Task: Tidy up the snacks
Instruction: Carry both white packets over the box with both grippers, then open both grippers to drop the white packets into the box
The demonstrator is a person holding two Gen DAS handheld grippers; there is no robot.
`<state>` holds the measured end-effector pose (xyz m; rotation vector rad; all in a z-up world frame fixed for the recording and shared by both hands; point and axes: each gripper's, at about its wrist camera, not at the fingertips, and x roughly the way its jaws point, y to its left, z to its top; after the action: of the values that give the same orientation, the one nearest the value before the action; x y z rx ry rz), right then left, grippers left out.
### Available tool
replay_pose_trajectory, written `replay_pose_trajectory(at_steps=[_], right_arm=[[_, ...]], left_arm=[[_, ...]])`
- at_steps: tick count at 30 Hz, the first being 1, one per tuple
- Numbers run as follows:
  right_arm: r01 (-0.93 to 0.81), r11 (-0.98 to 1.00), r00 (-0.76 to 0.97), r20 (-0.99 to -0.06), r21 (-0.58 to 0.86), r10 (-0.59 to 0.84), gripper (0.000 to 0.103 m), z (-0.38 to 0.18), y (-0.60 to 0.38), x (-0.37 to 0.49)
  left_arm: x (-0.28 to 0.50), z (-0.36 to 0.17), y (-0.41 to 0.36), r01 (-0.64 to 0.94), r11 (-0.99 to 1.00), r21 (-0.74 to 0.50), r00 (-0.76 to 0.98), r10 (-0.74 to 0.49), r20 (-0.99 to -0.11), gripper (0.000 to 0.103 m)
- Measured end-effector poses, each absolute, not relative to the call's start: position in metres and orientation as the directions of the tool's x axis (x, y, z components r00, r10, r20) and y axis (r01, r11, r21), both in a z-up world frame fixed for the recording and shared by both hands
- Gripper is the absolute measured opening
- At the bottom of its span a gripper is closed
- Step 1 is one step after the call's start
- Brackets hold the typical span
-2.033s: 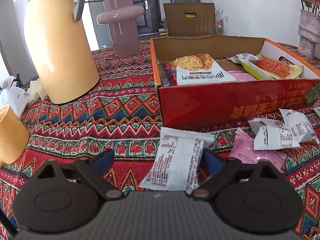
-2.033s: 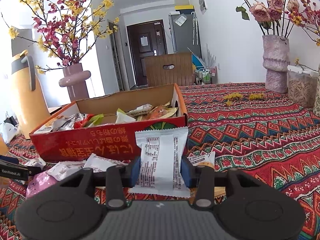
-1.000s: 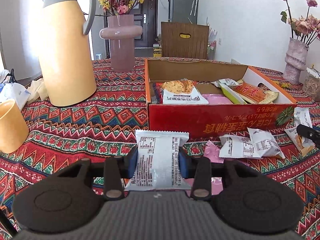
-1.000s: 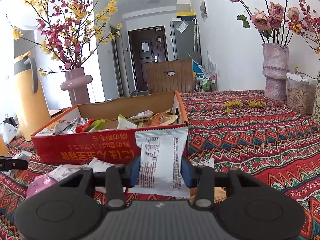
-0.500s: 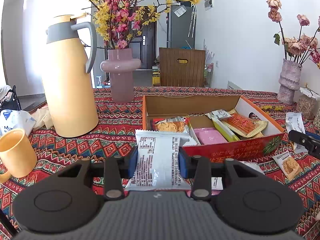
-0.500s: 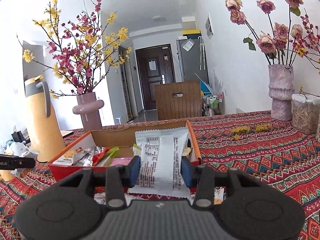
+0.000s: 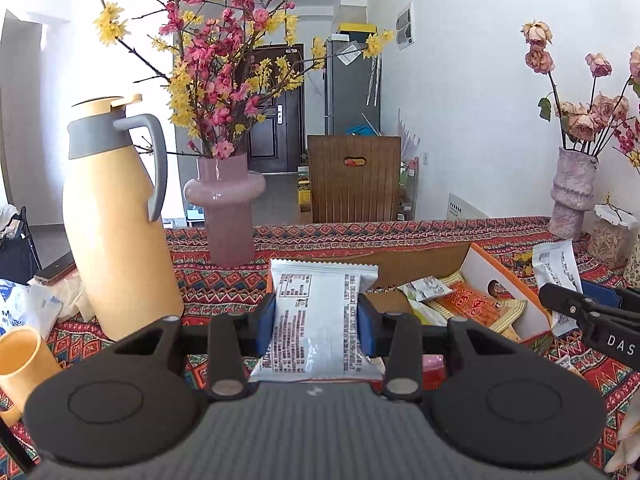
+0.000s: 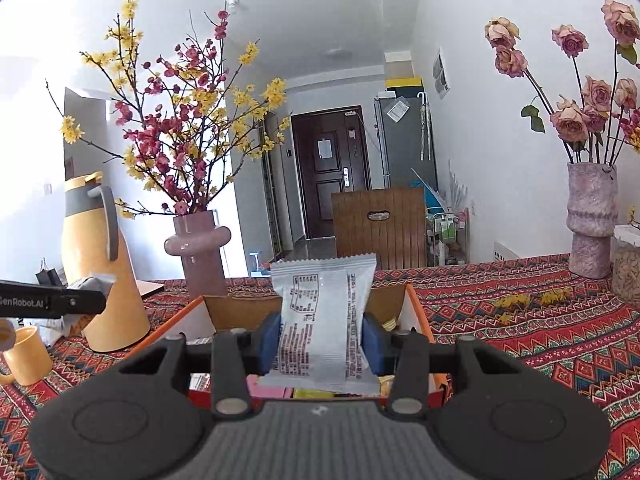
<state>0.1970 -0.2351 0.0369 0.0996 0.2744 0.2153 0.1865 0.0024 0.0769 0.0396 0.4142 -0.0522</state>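
Observation:
My left gripper (image 7: 316, 326) is shut on a white snack packet (image 7: 318, 320) and holds it up above the near left part of the open red snack box (image 7: 508, 280). My right gripper (image 8: 322, 340) is shut on another white snack packet (image 8: 324, 320), held over the box (image 8: 420, 316), which shows below and behind it. The box holds several packets, among them an orange one (image 7: 472, 304). The right gripper and its packet also show at the right edge of the left wrist view (image 7: 560, 276).
A tall yellow thermos (image 7: 116, 240) and a pink vase of blossoms (image 7: 226, 204) stand left of the box. A yellow cup (image 7: 20, 356) sits at the near left. A vase of roses (image 8: 592, 220) and a jar (image 8: 626, 264) stand at the right. Patterned cloth covers the table.
The left gripper closed on its packet, then both grippers rose with their packets and moved over the box. The loose packets on the cloth have dropped out of sight.

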Motion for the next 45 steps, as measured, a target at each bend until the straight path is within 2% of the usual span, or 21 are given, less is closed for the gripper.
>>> replay_pose_trajectory(at_steps=[17,32,33,34,35,36,38,39,41,45], right_arm=[[-0.220,0.969,0.934,-0.263,0.116,0.244,0.042,0.037,-0.209,0.258],[-0.221,0.971,0.904,-0.355,0.091,0.239,0.045,0.007,-0.197,0.274],[-0.218,0.972,0.904,-0.356,0.088,0.235,0.045,0.006,-0.197,0.274],[-0.214,0.973,0.905,-0.357,0.089,0.231,0.055,0.005,-0.197,0.273],[-0.207,0.974,0.907,-0.356,0.091,0.226,0.066,0.005,-0.198,0.272],[-0.201,0.975,0.910,-0.351,0.093,0.221,0.072,0.005,-0.199,0.271],[-0.188,0.977,0.918,-0.335,0.102,0.212,0.089,0.006,-0.202,0.268],[-0.183,0.977,0.923,-0.324,0.107,0.209,0.093,0.008,-0.204,0.266],[-0.174,0.978,0.929,-0.309,0.115,0.202,0.101,0.009,-0.207,0.264],[-0.167,0.978,0.936,-0.292,0.124,0.197,0.103,0.010,-0.210,0.261]], left_arm=[[0.245,0.074,-0.008,0.004,1.000,-0.030,0.935,-0.015,-0.354,0.041],[0.268,0.028,0.000,-0.027,0.998,-0.058,0.915,0.002,-0.404,0.043],[0.266,0.029,0.000,-0.027,0.998,-0.060,0.917,0.001,-0.400,0.047],[0.265,0.029,0.001,-0.029,0.998,-0.063,0.919,0.002,-0.393,0.051],[0.263,0.030,0.001,-0.036,0.997,-0.065,0.924,0.008,-0.382,0.063],[0.261,0.031,0.002,-0.044,0.997,-0.065,0.929,0.016,-0.370,0.076],[0.257,0.034,0.003,-0.068,0.996,-0.061,0.938,0.043,-0.343,0.089],[0.255,0.035,0.003,-0.075,0.995,-0.062,0.941,0.050,-0.334,0.096],[0.252,0.036,0.003,-0.088,0.994,-0.066,0.945,0.062,-0.320,0.103],[0.252,0.036,0.003,-0.092,0.994,-0.065,0.945,0.067,-0.320,0.103]])
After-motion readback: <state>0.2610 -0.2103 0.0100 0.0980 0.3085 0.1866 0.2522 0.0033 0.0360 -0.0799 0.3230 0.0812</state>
